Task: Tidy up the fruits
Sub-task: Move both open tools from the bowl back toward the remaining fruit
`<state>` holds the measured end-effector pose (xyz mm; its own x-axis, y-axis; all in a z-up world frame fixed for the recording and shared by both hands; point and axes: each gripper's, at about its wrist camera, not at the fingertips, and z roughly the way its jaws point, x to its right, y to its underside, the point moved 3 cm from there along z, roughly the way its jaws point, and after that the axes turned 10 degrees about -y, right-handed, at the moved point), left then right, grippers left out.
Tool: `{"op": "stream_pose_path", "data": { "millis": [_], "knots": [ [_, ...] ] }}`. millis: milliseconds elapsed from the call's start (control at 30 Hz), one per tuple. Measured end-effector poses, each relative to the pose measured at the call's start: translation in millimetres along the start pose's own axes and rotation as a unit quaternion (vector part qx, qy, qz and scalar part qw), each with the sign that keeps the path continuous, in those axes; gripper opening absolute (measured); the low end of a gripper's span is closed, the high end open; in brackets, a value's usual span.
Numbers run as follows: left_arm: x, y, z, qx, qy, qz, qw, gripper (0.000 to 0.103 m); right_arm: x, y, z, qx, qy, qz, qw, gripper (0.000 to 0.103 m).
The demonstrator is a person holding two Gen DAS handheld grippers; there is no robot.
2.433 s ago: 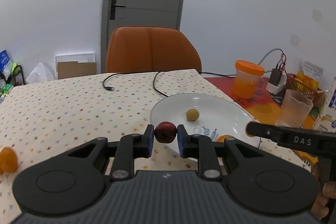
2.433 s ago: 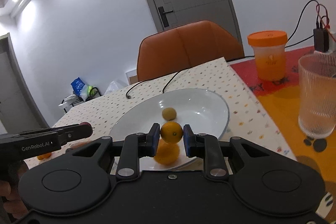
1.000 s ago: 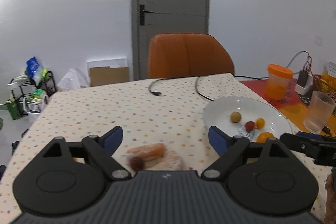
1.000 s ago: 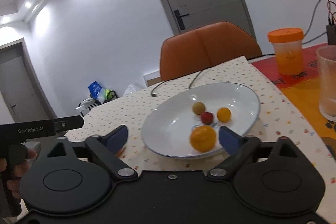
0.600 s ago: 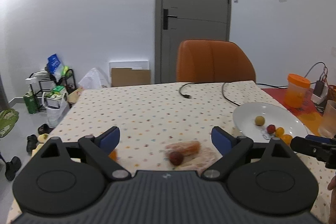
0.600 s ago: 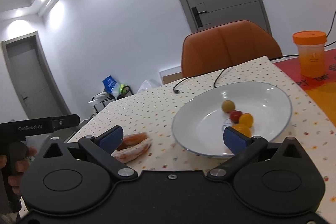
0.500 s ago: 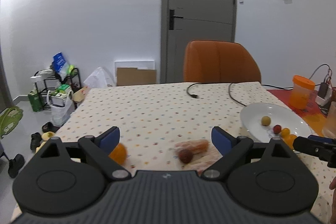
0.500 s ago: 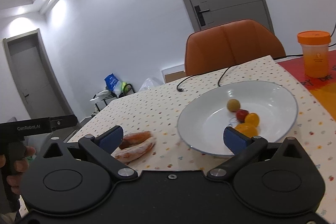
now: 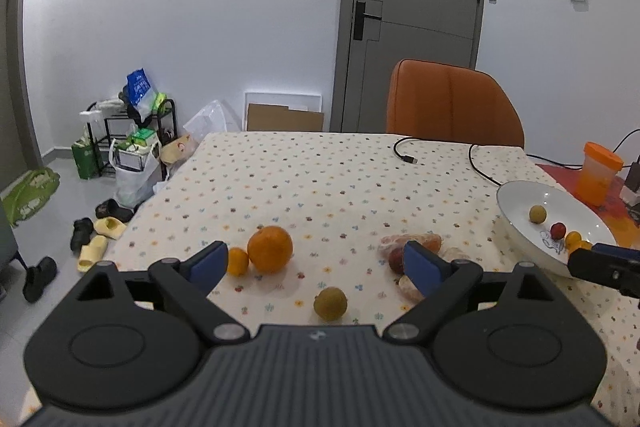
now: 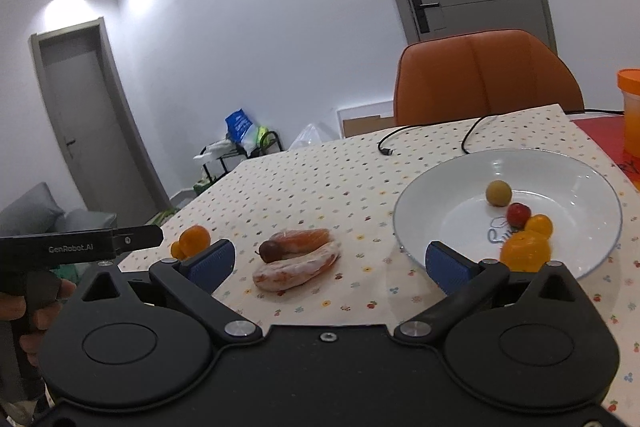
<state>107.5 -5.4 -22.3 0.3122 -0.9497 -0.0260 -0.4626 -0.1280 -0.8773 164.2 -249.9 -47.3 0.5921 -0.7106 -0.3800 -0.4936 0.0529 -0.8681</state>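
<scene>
My left gripper [image 9: 316, 263] is open above the dotted tablecloth. Between its fingers lie a large orange [image 9: 270, 249], a small orange fruit [image 9: 237, 261] and a greenish-brown round fruit [image 9: 330, 303]. Wrapped orange pieces [image 9: 416, 242] with a dark red fruit [image 9: 395, 259] lie by its right finger. My right gripper [image 10: 330, 263] is open too, with nothing between its fingers. The wrapped pieces [image 10: 298, 259] lie between its fingers. The white plate [image 10: 576, 179] to the right holds a brownish fruit [image 10: 498, 193], a red fruit [image 10: 518, 214], a small orange fruit [image 10: 539, 225] and a bigger orange [image 10: 525, 251].
An orange chair [image 9: 454, 107] stands behind the table. Black cables [image 9: 440, 151] run across the far cloth. An orange-lidded cup [image 9: 600, 171] stands at the right on a red mat. Bags, a rack and shoes sit on the floor at the left [image 9: 120, 155].
Both grippers let go of their fruit onto the plate, opened, and pulled back and leftward. The loose fruits on the cloth have come into the left wrist view.
</scene>
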Motion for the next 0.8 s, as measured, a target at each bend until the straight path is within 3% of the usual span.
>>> {"op": "stream_pose_path", "data": {
  "millis": [467,800],
  "knots": [
    [-6,18,15,-0.019,0.012,-0.040,0.9989,0.089,-11,4,25,-0.036,-0.008,-0.014,0.999,0.103],
    [-2,31,32,-0.040,0.028,-0.054,0.9973,0.070,-16,7,48,-0.068,-0.004,-0.022,0.997,0.103]
  ]
}}
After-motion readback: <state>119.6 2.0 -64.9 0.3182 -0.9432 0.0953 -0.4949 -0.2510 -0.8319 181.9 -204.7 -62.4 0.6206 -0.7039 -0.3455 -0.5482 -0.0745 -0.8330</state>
